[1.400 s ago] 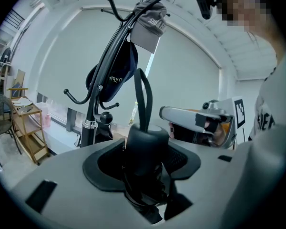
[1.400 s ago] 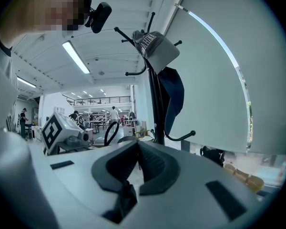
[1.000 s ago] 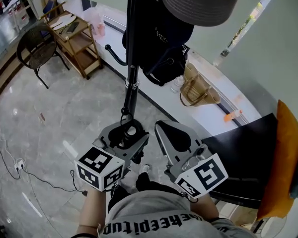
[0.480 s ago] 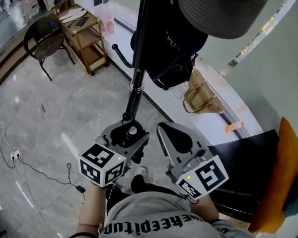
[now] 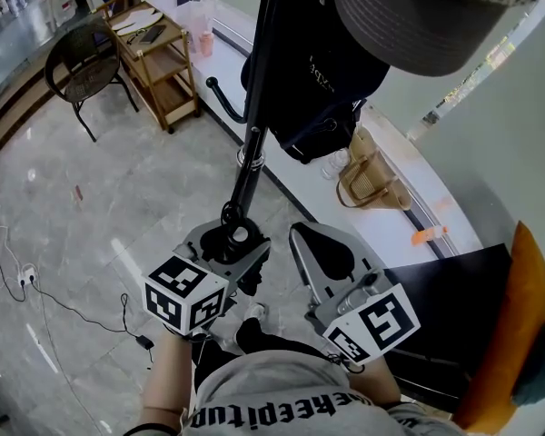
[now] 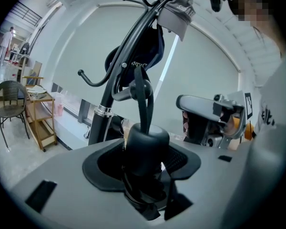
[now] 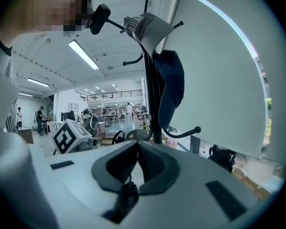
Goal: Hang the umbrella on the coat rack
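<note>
The left tongs (image 6: 144,171) are clamped on the umbrella (image 6: 146,147), with the pads pressing its rounded black end from both sides. Its thin black strap loop (image 6: 143,97) rises from that end towards the coat rack (image 6: 103,114). The loop's top sits right by a grey curved hook (image 6: 124,95), but I cannot tell whether it is caught on it. The right tongs (image 7: 136,148) are pressed together with nothing between them. They sit just right of the left pair, level with them.

In the head view, the umbrella (image 5: 240,237) is low and just on the near side of the rack's black pole (image 5: 259,107). A black bag (image 5: 322,80) and a grey hat (image 5: 418,21) hang higher up the rack. Beyond the pole a white ledge (image 5: 295,184) runs along the wall, with a woven bag (image 5: 368,178) on it. Far left are a wooden cart (image 5: 159,66) and a wicker chair (image 5: 77,62) on the grey marble floor (image 5: 91,207). An orange cushion (image 5: 518,334) is at the near right.
</note>
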`<action>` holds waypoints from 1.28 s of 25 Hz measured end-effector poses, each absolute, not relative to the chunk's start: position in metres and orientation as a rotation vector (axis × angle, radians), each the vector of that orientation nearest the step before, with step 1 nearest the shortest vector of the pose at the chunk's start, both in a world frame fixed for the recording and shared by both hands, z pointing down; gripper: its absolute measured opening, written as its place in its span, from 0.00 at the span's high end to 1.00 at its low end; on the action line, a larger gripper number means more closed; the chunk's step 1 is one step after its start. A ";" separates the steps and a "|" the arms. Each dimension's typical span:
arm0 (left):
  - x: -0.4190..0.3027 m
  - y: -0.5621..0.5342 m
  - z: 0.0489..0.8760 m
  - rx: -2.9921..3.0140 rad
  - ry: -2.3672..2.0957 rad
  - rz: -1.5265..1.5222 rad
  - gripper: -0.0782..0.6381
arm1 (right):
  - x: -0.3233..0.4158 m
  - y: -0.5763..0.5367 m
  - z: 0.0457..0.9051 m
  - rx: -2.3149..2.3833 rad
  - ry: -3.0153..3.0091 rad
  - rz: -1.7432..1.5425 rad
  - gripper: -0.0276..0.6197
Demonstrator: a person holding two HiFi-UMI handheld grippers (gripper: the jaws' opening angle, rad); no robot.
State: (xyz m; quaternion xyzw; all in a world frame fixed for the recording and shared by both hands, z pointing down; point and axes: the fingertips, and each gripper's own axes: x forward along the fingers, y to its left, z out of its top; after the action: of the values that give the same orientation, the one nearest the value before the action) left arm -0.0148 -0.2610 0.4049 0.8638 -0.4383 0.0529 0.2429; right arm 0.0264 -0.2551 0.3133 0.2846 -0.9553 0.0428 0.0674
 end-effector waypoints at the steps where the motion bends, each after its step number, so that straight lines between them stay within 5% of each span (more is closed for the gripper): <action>1: -0.015 -0.262 0.405 2.358 -1.197 0.144 0.56 | 0.027 -0.255 0.313 0.858 -2.879 0.130 0.94; 21: -0.028 -0.273 0.441 2.291 -1.362 0.354 0.54 | 0.026 -0.256 0.313 0.864 -2.878 0.129 0.94; 32: -0.068 -0.279 0.387 2.456 -1.622 0.063 0.52 | 0.023 -0.255 0.313 0.870 -2.883 0.134 0.94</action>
State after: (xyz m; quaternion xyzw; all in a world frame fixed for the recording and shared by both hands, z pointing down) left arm -0.0681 -0.2792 0.3871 0.8301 -0.5484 0.0212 0.0987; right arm 0.0233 -0.2553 0.3133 0.2880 -0.9545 0.0443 0.0638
